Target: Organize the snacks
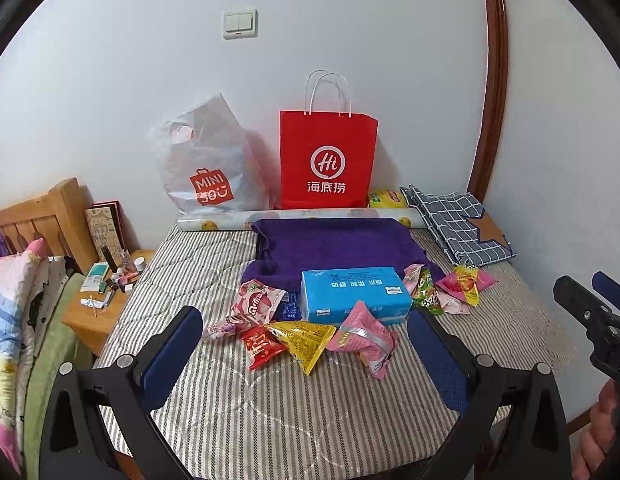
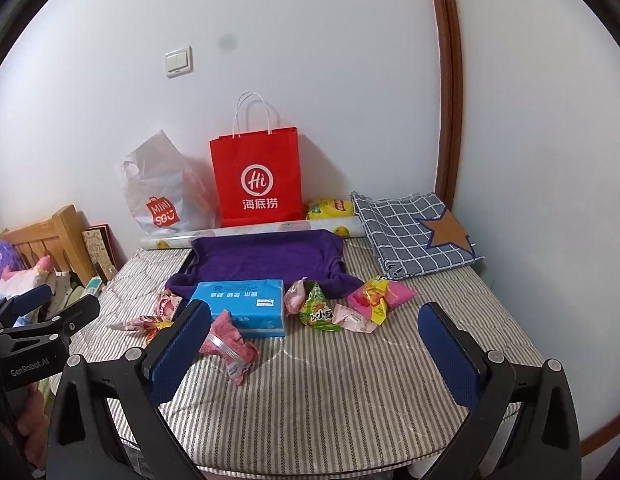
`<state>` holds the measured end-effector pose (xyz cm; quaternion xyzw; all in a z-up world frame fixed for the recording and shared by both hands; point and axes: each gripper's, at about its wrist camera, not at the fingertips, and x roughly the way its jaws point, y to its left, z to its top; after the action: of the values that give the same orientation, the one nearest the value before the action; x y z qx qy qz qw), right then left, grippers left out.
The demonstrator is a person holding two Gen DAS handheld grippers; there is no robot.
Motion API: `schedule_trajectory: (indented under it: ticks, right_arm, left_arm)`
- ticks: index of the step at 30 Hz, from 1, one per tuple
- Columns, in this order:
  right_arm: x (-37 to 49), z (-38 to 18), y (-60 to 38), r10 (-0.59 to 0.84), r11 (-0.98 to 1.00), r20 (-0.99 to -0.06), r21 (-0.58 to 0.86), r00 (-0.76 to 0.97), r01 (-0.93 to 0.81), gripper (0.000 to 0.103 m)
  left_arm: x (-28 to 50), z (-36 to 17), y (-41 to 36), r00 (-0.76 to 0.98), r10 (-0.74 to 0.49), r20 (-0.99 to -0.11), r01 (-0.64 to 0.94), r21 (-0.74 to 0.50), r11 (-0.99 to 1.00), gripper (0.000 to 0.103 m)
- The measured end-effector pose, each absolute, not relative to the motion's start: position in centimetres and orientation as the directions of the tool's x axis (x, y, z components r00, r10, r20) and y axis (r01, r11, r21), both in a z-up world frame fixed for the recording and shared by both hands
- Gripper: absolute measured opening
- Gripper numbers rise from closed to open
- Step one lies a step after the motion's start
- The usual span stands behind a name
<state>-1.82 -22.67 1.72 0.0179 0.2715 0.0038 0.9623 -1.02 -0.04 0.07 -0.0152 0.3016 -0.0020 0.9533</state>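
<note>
Snack packets (image 1: 306, 340) lie scattered mid-frame on a striped mattress (image 1: 270, 408) around a blue tissue pack (image 1: 353, 294) in the left wrist view, between the wide-open, empty left gripper (image 1: 306, 354). From the right wrist view, snack packets (image 2: 317, 308) sit centre frame beside the tissue pack (image 2: 242, 306); the right gripper (image 2: 313, 344) is spread open, empty.

A red paper bag (image 1: 327, 160) with white handles stands against the wall, a grey plastic bag (image 1: 208, 164) just beside it. A roll of printed paper (image 1: 298, 216) lies in front of both. A folded checked cloth (image 2: 413, 232) with a brown star sits near the door frame. A light switch (image 1: 240, 24) is on the wall, and a wooden nightstand (image 1: 98, 312) carries small bottles beside the bed.
</note>
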Motion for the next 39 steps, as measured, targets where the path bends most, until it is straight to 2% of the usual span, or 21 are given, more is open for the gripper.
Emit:
schedule_trajectory:
  ticks: [39]
  right_arm:
    - [-2.64, 1.93, -22.25, 0.030, 0.999, -0.506, 0.041, 0.862, -0.011, 0.102]
  left_arm:
    - [-1.46, -0.11, 0.13, 0.825, -0.014, -0.565, -0.008, -0.037, 0.999, 0.103]
